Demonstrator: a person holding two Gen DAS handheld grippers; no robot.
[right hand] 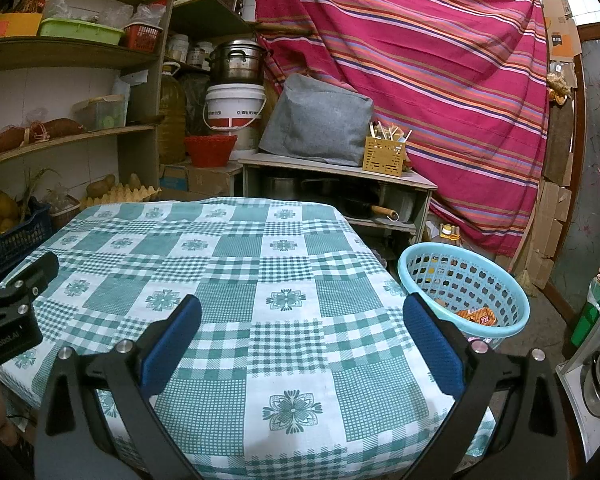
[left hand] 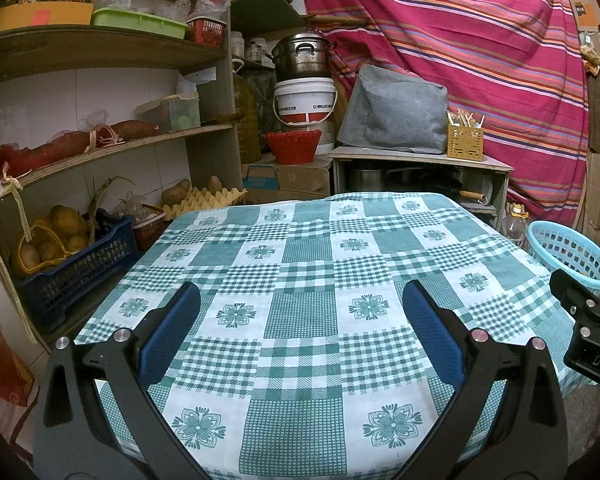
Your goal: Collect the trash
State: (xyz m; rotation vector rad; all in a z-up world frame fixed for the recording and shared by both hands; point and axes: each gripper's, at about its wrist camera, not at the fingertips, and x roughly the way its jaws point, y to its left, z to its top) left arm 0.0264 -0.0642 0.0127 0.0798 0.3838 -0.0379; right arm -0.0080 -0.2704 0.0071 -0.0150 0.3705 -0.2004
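Hovering both claws, left claw (left hand: 301, 300) and right claw (right hand: 302, 312), wide and empty over bare desk (right hand: 236, 248); wrappers (right hand: 478, 315) already in basket (right hand: 512, 330), right of right claw. Best scan before retracting.

Bench (left hand: 300, 320) in front of me, fully covered by a teal-and-white checked cloth (right hand: 236, 280) with flower squares; cloth hangs over the edges. Nothing else lies on the cloth. Floor (right hand: 540, 320) to my right is bare grey; a light blue basket (right hand: 464, 280) stands on it just beside the bench's right corner. Inside the basket, an orange wrapper (right hand: 478, 315); other bits in there are too small to tell.
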